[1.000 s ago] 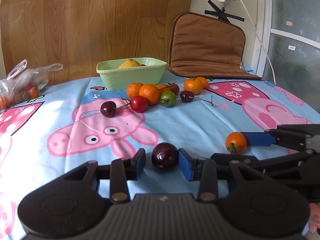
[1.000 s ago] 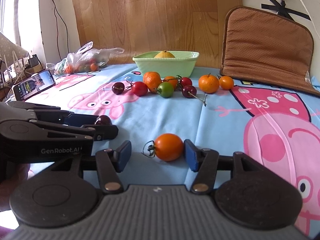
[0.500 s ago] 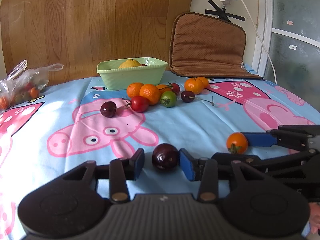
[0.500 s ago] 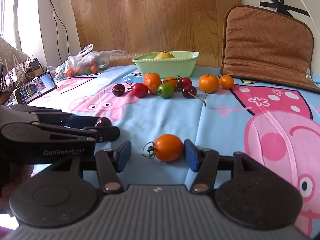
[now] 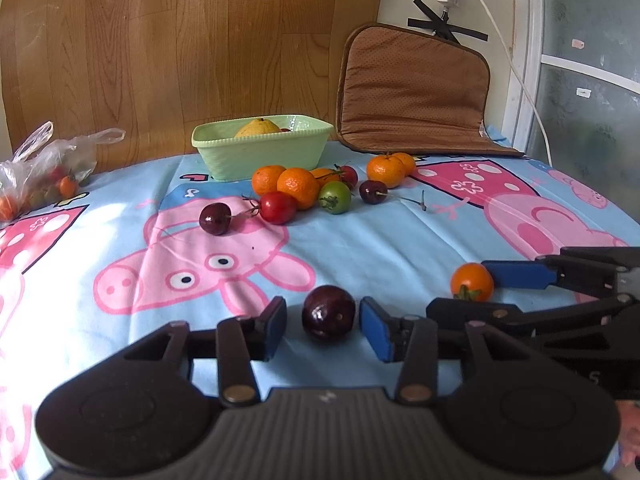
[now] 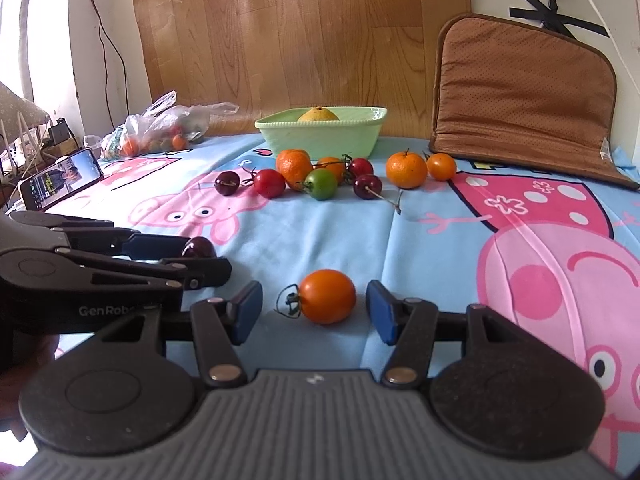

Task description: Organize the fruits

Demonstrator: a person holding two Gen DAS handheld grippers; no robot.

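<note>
We have two small fruits in front of us on the cartoon-printed cloth (image 5: 360,248), one between each pair of jaws. The left gripper (image 5: 324,326) has the dark cherry (image 5: 329,318) between its blue pads, and its jaws are opening at this moment — there is a visible gap on both sides, so nothing is held. The right gripper (image 6: 316,310) stands open at a moderate width around the orange cherry tomato (image 6: 327,296), also with space on each side and no contact. Both fruits rest on the cloth, near to us and well apart from the green bowl (image 5: 260,156) at the far side, where a yellow fruit (image 5: 258,128) already lies. The other mandarins, tomatoes and cherries are grouped just in front of the bowl.

We judge both fruits to be light, round and smooth, so they can roll or slip out sideways when the pads close. The skin is thin and the flesh soft — too much pressure may bruise or burst them, the tomato above all. We would take each one across its widest middle, with the pads centred on it, and keep the tomato's green stalk (image 6: 289,300) out of the pads. The soft cloth may give a little under them.
</note>
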